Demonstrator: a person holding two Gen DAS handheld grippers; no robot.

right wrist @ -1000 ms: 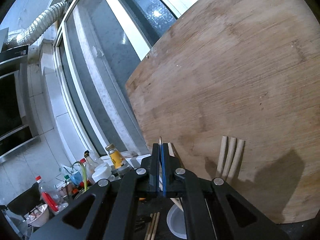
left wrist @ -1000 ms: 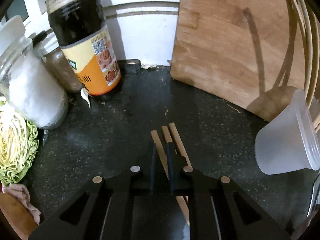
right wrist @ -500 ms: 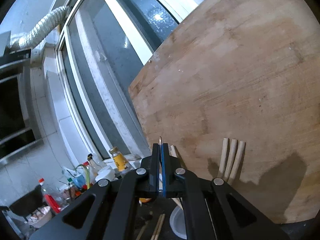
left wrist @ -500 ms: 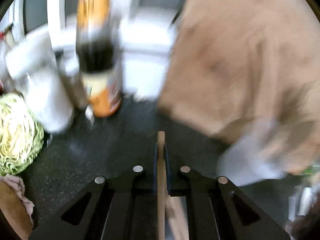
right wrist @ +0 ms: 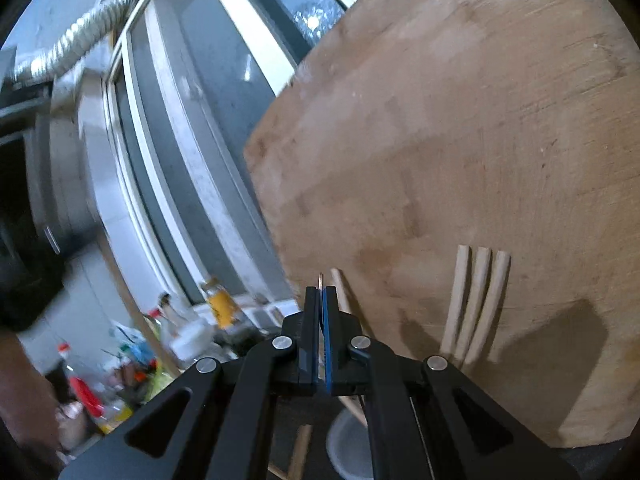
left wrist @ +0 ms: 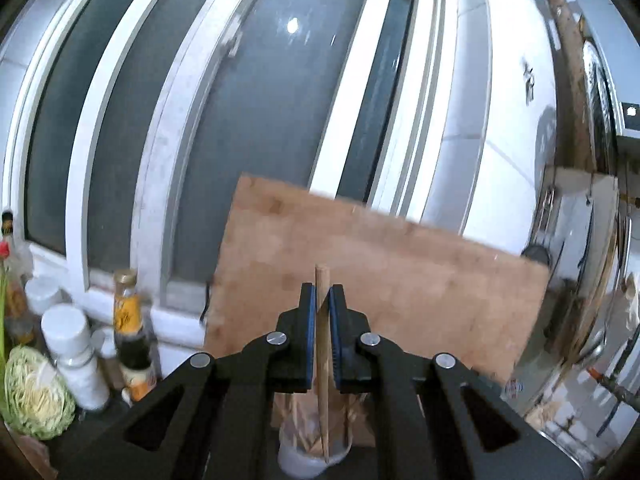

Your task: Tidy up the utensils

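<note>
Now lifted off the dark counter: one wooden chopstick, upright, clamped in left gripper, lower end inside the translucent cup below; insertion nearly done. Right gripper: jaws together on a thin stick, before the cutting board

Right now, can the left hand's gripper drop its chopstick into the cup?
Probably yes. The left gripper has its jaws shut on the chopstick, which hangs nearly upright with its lower end already inside the plastic cup. Other sticks stand in there, but nothing seems to block it.
</note>
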